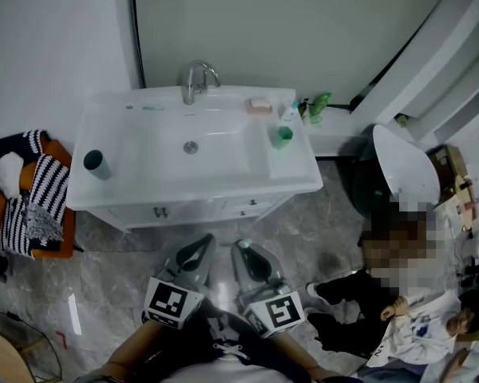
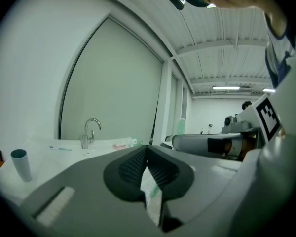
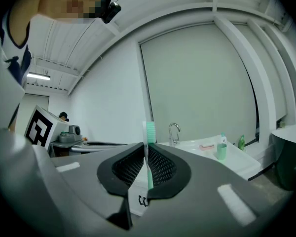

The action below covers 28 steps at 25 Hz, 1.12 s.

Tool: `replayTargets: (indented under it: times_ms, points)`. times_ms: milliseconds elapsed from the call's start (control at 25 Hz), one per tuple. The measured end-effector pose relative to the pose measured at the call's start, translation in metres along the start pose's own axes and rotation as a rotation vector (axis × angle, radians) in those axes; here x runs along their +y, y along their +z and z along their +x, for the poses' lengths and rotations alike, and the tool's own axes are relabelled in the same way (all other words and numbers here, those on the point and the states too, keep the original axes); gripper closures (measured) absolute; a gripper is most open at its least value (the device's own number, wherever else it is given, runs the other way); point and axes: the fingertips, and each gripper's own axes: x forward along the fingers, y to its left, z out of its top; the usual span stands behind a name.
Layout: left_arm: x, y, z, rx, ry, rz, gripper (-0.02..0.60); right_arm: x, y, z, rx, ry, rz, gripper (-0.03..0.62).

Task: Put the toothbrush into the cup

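My right gripper (image 3: 146,147) is shut on a green toothbrush (image 3: 149,132); its bristle head stands up above the jaw tips. In the head view both grippers hang low in front of the white vanity (image 1: 184,190), the left gripper (image 1: 201,246) beside the right gripper (image 1: 246,250). The left gripper (image 2: 147,149) has its tips together; a pale sliver shows in the gap behind them, and I cannot tell what it is. A dark teal cup (image 1: 96,163) (image 2: 20,164) stands at the counter's left. A light green cup (image 1: 282,136) (image 3: 221,151) stands at its right.
Behind the basin are a faucet (image 1: 195,80), a soap dish (image 1: 259,105), a second toothbrush (image 1: 152,108) and a green bottle (image 1: 319,106). An orange seat with striped cloth (image 1: 32,194) stands left. A white toilet (image 1: 405,166) and a person on the floor (image 1: 383,309) are right.
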Motion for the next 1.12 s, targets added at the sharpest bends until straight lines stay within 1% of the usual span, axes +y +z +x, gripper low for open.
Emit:
replayTargets:
  times_ms: [80, 240, 440, 600, 760, 920, 1120]
  points:
    - [0.011, 0.004, 0.015, 0.001, -0.018, -0.004, 0.581, -0.009, 0.003, 0.013, 0.005, -0.011, 0.004, 0.566]
    - [0.037, 0.023, 0.046, -0.024, -0.049, 0.014, 0.581, -0.029, 0.017, 0.043, -0.003, -0.029, -0.008, 0.566]
    - [0.070, 0.040, 0.080, -0.034, -0.091, 0.022, 0.581, -0.050, 0.026, 0.081, -0.007, -0.072, -0.008, 0.566]
    - [0.089, 0.045, 0.101, -0.034, -0.129, 0.020, 0.581, -0.064, 0.031, 0.103, -0.010, -0.109, -0.005, 0.566]
    - [0.094, 0.040, 0.116, -0.018, -0.180, 0.011, 0.581, -0.076, 0.033, 0.112, -0.019, -0.150, -0.017, 0.566]
    - [0.095, 0.033, 0.128, 0.002, -0.230, 0.014, 0.581, -0.080, 0.038, 0.119, -0.059, -0.162, -0.008, 0.566]
    - [0.094, 0.033, 0.144, 0.019, -0.265, -0.001, 0.581, -0.096, 0.040, 0.122, -0.035, -0.217, 0.010, 0.566]
